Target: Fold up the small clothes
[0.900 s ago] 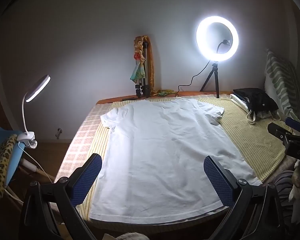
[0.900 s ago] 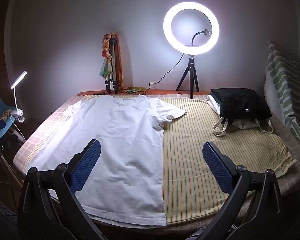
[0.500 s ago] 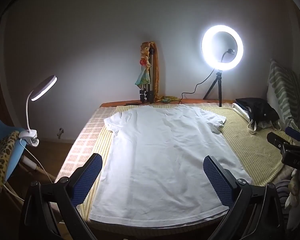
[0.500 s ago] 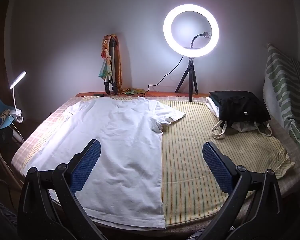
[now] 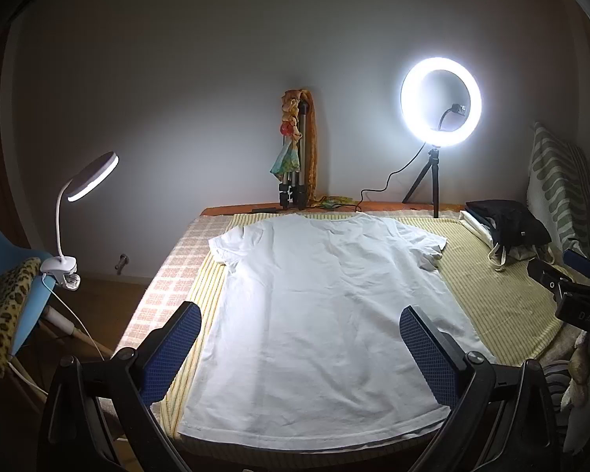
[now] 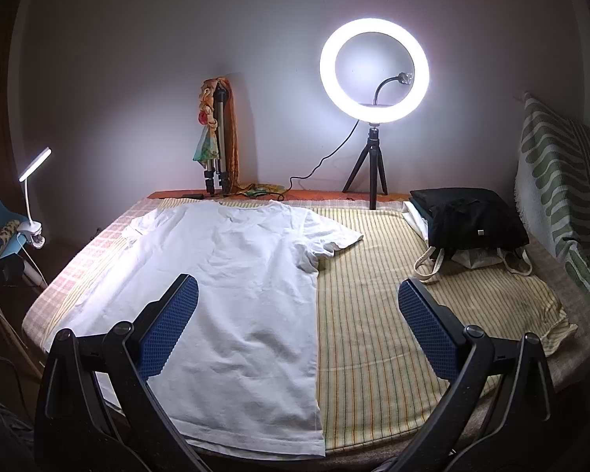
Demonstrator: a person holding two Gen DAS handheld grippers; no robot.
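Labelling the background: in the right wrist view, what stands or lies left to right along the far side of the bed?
Clip lamp → folded tripod with doll → ring light → black bag → striped green cushion.

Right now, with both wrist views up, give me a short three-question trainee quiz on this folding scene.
1. True or false: the white T-shirt is already folded in half.
2. What does the left gripper hold? A) a sleeve B) the hem C) nothing
3. Fill in: the black bag lies on the striped mat, to the ____ of the shirt in the right wrist view.

Key: 1 false, it lies spread flat. 2 C, both it and the right gripper stand open and empty. 3 right.
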